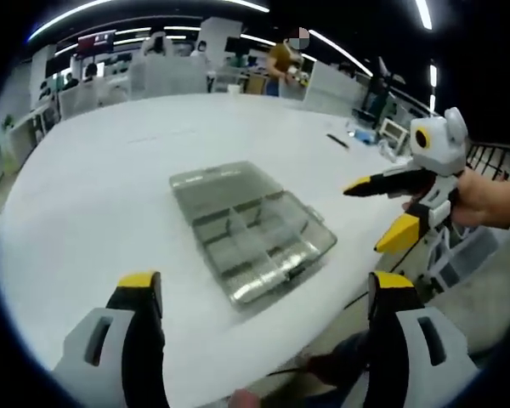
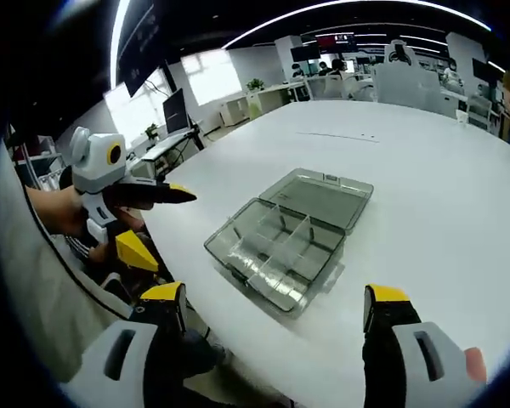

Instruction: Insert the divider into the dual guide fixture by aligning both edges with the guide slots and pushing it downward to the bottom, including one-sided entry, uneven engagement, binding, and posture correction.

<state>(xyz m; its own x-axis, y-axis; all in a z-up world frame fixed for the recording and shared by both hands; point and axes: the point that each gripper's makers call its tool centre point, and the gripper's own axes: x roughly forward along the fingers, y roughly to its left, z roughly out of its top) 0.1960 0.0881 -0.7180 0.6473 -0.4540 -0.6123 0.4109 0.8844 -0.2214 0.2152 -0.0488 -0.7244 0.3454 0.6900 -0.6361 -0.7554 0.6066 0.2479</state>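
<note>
Sitting open near the table's (image 1: pixel 93 187) near edge, the clear compartment box (image 1: pixel 253 229) has its lid folded flat, so its slotted dividers (image 2: pixel 282 246) can be reached from above. Both grippers hang back off the edge with jaws spread wide and empty: the left gripper (image 1: pixel 259 293) sees it at twelve o'clock, the right gripper (image 2: pixel 272 306) likewise. My guess: nothing is engaged yet.

Large white table (image 1: pixel 110 170), rounded edge. 1 clear grey compartment box (image 1: pixel 259 238) lies on it near the front edge, lid (image 1: pixel 217 180) open flat on the tabletop. Small dark item (image 1: pixel 337 141) lies well apart, farther back.
</note>
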